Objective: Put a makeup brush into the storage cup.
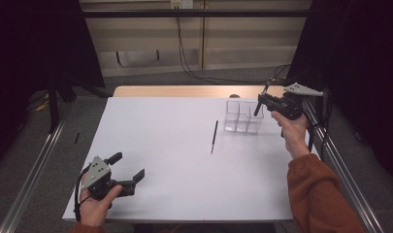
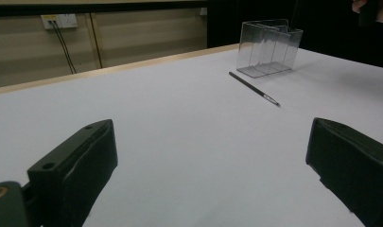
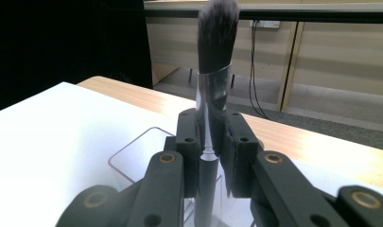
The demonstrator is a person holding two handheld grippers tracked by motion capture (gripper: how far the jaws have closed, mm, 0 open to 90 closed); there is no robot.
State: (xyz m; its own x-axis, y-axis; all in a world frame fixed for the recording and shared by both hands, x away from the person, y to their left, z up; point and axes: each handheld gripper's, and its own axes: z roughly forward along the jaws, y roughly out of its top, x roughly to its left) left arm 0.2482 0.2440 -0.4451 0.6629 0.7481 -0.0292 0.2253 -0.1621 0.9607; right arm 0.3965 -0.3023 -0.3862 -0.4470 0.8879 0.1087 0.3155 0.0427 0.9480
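Right hand-held gripper [image 3: 211, 156] clamps makeup brush [image 3: 216, 56], bristles clear in its view; left hand-held gripper [image 2: 213, 175] gapes empty.

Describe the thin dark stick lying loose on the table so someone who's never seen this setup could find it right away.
Start at the white table and find the clear plastic organizer on its far right side. Just left of that box, apart from it, lies a slim dark pencil-like stick, flat on the bare surface. Unlike the makeup brush clamped bristles-up in the right gripper over the box, it is thin, tuftless and lies untouched.
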